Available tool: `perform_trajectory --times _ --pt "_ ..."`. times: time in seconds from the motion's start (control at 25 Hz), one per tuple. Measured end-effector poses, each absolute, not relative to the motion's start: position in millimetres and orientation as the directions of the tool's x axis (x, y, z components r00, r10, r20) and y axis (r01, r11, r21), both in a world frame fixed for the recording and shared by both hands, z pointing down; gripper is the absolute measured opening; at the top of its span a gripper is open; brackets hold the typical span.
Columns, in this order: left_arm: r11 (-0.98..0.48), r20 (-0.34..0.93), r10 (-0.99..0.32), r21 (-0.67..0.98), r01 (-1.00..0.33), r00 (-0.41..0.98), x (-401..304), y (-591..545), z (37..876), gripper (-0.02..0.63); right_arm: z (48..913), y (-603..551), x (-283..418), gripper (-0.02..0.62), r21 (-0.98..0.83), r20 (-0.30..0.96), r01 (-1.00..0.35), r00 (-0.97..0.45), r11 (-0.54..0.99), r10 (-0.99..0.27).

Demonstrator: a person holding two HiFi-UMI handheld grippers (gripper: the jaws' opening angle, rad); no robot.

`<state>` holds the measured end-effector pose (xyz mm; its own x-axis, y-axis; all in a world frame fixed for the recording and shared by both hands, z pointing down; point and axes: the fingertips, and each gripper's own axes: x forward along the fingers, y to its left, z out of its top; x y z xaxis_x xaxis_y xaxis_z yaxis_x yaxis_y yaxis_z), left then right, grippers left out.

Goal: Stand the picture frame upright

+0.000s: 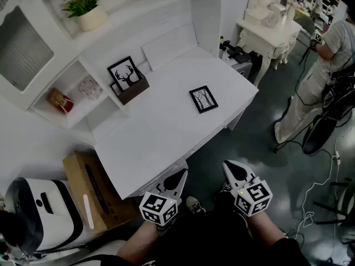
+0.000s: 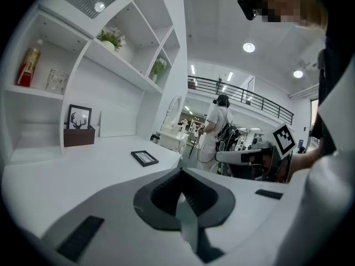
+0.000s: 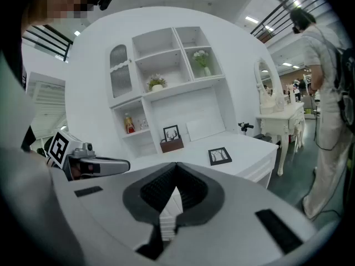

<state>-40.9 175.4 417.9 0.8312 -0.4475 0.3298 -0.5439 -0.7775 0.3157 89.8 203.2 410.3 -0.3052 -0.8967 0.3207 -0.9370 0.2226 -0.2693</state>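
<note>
A big white shelf unit stands at the far side, and a wide white tabletop reaches out from it toward the near side. Far off on the right a person in light clothes stands on the dark floor, next to a small white dressing table. On the near left, down beside the tabletop, sit a brown cardboard box and a round white machine. The two claws are held low at the near edge, side by side and off the tabletop. The left claw has its jaws pressed together with nothing between them, and the right claw is the same: jaws together, nothing inside. Both point toward the far side and tip down a little. At the far left of the tabletop a deer picture stands up in a brown wooden holder. The picture frame — a small black one with trees in it — lies flat on its back on the right part of the tabletop, well apart from both claws and off to the right of the deer picture. Up on the shelves are a pot of pink flowers and, lower down, a small red bottle.
</note>
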Motion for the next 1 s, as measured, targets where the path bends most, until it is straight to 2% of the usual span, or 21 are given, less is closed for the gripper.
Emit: perform_trajectory --times 1.0 --pt "-0.767 0.324 -0.458 0.326 -0.552 0.828 -52 174 419 0.005 408 196 77 0.003 -0.261 0.305 -0.931 -0.330 0.255 -0.893"
